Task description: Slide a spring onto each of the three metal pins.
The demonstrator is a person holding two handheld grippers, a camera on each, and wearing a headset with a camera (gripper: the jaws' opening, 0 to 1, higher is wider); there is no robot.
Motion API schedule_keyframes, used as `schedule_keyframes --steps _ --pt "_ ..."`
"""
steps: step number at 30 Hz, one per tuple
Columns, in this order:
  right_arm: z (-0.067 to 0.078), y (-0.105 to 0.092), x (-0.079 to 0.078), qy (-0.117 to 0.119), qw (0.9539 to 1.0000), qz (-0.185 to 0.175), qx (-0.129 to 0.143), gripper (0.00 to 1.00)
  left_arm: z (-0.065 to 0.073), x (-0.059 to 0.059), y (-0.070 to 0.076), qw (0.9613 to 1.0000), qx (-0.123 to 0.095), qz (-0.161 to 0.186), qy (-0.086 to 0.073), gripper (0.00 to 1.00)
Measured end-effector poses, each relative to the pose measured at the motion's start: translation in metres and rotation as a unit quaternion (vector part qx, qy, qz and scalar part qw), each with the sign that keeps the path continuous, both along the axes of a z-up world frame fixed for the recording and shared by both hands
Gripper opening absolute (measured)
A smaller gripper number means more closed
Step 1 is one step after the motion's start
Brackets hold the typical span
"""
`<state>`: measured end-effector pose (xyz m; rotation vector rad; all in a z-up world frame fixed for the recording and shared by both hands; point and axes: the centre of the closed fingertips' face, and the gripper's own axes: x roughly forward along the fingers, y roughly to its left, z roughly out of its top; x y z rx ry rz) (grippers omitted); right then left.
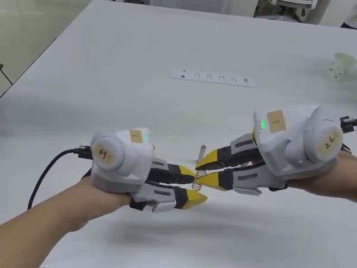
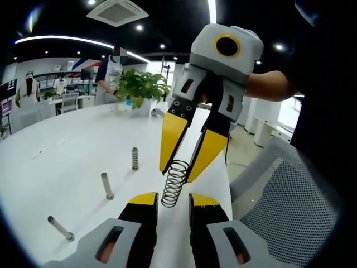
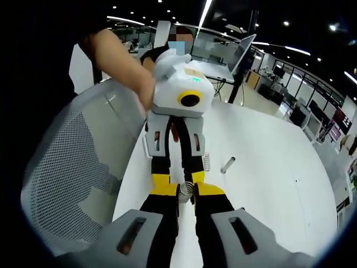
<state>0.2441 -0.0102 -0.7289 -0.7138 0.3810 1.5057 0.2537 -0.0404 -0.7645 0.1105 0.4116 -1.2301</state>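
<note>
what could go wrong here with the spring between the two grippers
The spring hangs in mid-air, pinched at one end by the right gripper, its other end between the jaws of the left gripper; a poor handover may drop or flick it. The pin just behind the tips could get knocked over.

Looks like a big open-plan office: long white table (image 1: 111,67) with a power strip (image 1: 215,77) near its far edge, mesh chair (image 3: 72,167), potted plant (image 2: 139,86), ceiling AC vent (image 2: 118,11), rows of desks (image 3: 295,109) further back.
</note>
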Motion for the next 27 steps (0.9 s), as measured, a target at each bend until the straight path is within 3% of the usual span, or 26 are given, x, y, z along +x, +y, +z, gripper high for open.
schedule_keyframes --steps 11,27 --pt "0.000 -0.003 0.002 -0.003 1.0000 -0.001 -0.006 0.07 0.002 0.004 0.005 0.9999 0.001 0.014 0.000 0.21" --pt "-0.002 -0.002 0.006 -0.010 0.9999 -0.003 -0.012 0.07 0.004 0.011 0.027 0.9989 0.001 0.046 -0.002 0.32"
